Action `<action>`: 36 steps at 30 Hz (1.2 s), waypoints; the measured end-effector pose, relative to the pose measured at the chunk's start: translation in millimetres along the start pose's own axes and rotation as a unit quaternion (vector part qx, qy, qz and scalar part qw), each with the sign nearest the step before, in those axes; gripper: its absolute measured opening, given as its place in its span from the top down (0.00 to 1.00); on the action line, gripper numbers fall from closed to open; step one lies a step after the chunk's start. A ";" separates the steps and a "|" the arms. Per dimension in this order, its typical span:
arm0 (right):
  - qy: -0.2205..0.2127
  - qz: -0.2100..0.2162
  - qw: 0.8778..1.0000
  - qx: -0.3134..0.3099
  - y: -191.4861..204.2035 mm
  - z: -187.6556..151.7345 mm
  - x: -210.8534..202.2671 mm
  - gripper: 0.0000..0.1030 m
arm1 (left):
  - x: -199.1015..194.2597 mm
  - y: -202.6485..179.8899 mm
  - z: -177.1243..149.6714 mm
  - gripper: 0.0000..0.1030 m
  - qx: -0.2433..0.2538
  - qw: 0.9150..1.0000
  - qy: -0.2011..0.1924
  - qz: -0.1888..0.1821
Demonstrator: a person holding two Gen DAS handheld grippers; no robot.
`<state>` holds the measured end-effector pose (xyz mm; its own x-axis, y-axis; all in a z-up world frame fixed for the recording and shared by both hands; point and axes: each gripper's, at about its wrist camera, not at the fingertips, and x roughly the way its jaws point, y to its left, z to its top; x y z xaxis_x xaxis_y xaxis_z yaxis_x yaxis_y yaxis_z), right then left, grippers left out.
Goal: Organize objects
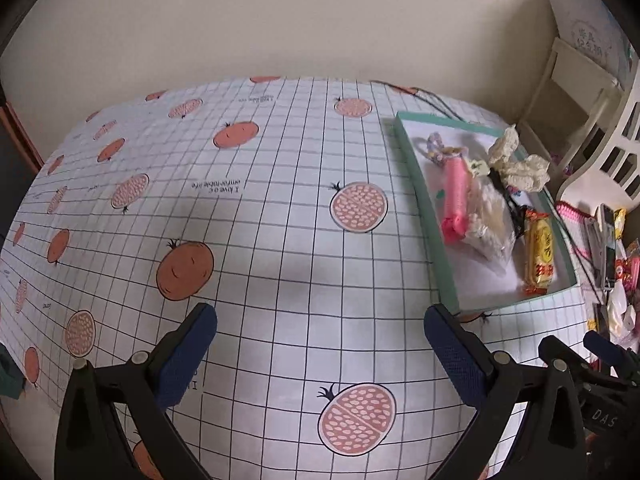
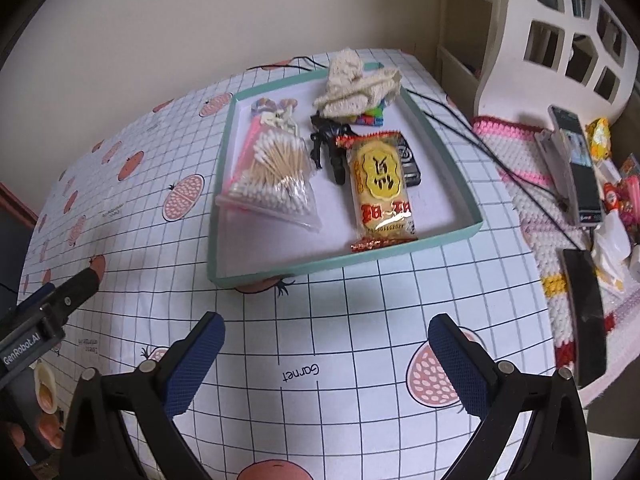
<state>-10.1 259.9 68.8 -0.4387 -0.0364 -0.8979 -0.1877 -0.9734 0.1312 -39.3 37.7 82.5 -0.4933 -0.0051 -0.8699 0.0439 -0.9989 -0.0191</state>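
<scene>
A shallow teal-rimmed tray point(image 2: 448, 160) point(image 1: 412, 168) lies on the pomegranate-print tablecloth. Inside it are a bag of cotton swabs point(image 2: 276, 176) point(image 1: 488, 220), a yellow snack packet point(image 2: 380, 188) point(image 1: 540, 252), a pink item point(image 1: 454, 200), a cream crocheted piece point(image 2: 356, 88) point(image 1: 520, 160), a black hair tie point(image 2: 326, 136) and a small dark box point(image 2: 410, 160). My right gripper point(image 2: 326, 340) stands open in front of the tray, holding nothing. My left gripper point(image 1: 320, 328) is open over bare cloth, left of the tray.
A crocheted mat point(image 2: 532, 200) at the right carries a phone point(image 2: 576, 168), a dark flat object point(image 2: 584, 312) and snack wrappers point(image 2: 616, 200). A white slotted basket point(image 2: 560, 36) stands behind. Black cords point(image 2: 480, 136) run past the tray. The left gripper's body point(image 2: 52, 312) shows at left.
</scene>
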 end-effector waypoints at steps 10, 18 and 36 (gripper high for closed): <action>0.009 -0.014 1.000 -0.010 -4.1 -6.8 23.3 0.00 | 28.9 -3.3 -12.3 0.00 0.024 0.999 0.027 0.002; 0.016 -0.021 0.999 -0.020 -4.9 -9.7 44.7 0.00 | 54.1 1.8 -24.2 0.00 0.019 0.999 0.050 -0.009; 0.020 -0.040 0.998 -0.035 -8.4 -10.7 69.3 0.00 | 76.3 -7.5 -34.7 0.00 0.038 0.998 0.049 -0.003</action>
<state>-29.5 263.2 0.9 -0.3899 0.0349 -0.9202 -0.1579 -0.9870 0.0294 -47.1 46.5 -0.8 -0.4052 0.0019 -0.9142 -0.0274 -0.9996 0.0101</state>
